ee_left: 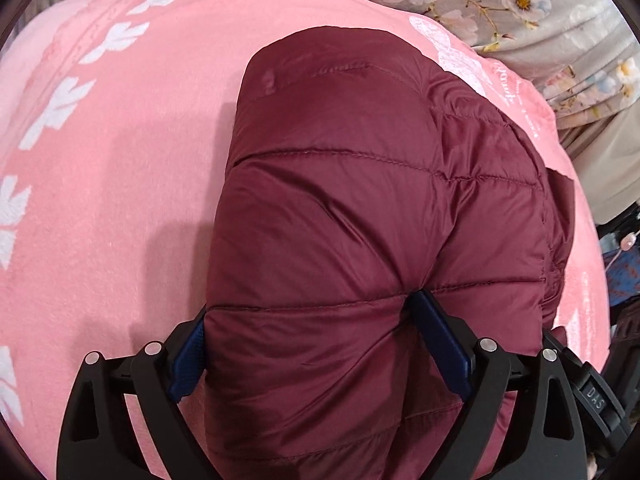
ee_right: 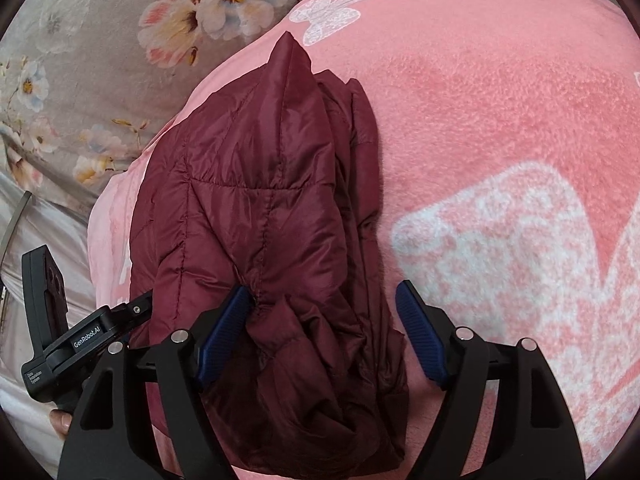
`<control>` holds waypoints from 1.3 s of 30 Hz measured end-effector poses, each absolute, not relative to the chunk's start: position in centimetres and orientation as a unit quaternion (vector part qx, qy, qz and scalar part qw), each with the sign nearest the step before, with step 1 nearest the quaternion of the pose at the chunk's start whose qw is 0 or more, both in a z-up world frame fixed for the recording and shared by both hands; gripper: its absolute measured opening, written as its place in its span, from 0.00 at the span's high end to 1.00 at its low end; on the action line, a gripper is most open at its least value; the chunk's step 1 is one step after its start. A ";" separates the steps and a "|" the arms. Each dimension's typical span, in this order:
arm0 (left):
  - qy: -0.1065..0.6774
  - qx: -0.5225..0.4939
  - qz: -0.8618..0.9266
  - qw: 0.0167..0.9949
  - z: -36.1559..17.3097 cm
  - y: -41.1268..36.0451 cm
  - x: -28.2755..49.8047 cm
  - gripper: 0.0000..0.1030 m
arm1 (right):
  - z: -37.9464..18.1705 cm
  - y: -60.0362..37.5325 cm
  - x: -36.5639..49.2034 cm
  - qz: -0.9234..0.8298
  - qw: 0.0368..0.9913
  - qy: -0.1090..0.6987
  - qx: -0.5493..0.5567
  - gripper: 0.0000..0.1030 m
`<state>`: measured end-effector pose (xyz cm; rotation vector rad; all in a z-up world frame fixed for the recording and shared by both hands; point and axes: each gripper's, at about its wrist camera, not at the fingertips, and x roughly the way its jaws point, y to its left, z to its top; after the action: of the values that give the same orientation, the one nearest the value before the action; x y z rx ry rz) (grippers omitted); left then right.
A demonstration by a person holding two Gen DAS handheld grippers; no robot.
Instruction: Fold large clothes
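A maroon quilted puffer jacket lies folded into a thick bundle on a pink blanket. My left gripper is wide open with the near edge of the bundle bulging between its blue pads; both pads press into the fabric. In the right wrist view the jacket lies as a long bundle on the blanket. My right gripper is open astride its near end; the left pad touches the fabric and the right pad stands clear over the blanket.
A grey floral sheet lies beyond the pink blanket's edge, also showing in the left wrist view. The left gripper's handle with its phone mount shows at the right wrist view's lower left. Dark items sit off the blanket's right edge.
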<state>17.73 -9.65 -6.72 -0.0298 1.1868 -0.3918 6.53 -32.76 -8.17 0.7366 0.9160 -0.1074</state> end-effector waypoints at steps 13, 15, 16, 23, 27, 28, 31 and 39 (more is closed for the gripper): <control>0.506 0.069 -0.185 0.839 -3.4 -11.8 16.1 0.53 | -6.2 -31.6 6.7 -0.036 0.848 0.418 0.323 0.84; 0.497 0.070 -0.192 0.843 -2.4 -11.8 15.7 0.60 | -5.4 -31.1 6.5 -0.045 0.856 0.411 0.312 0.85; 0.494 0.071 -0.196 0.844 -2.1 -11.8 15.5 0.63 | -5.1 -31.0 6.4 -0.048 0.859 0.408 0.307 0.86; 0.479 0.065 -0.226 0.846 0.3 -12.0 14.3 0.73 | -1.9 -30.4 4.9 -0.059 0.882 0.375 0.279 0.87; 0.460 0.061 -0.238 0.853 2.1 -12.0 13.4 0.75 | 0.2 -30.0 4.1 -0.063 0.896 0.353 0.263 0.88; 0.456 0.060 -0.240 0.855 2.7 -12.1 13.2 0.75 | 0.7 -30.0 3.6 -0.063 0.899 0.347 0.259 0.88; 0.437 0.061 -0.248 0.863 4.4 -12.2 12.7 0.75 | 2.1 -29.8 3.2 -0.066 0.908 0.328 0.251 0.88; 0.377 0.070 -0.258 0.887 9.4 -12.5 11.7 0.76 | 6.4 -29.3 3.0 -0.064 0.934 0.274 0.220 0.88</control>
<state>11.70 -12.48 9.44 0.1451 0.7831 -0.5366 3.04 -29.34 6.43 0.4496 0.5598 -0.1310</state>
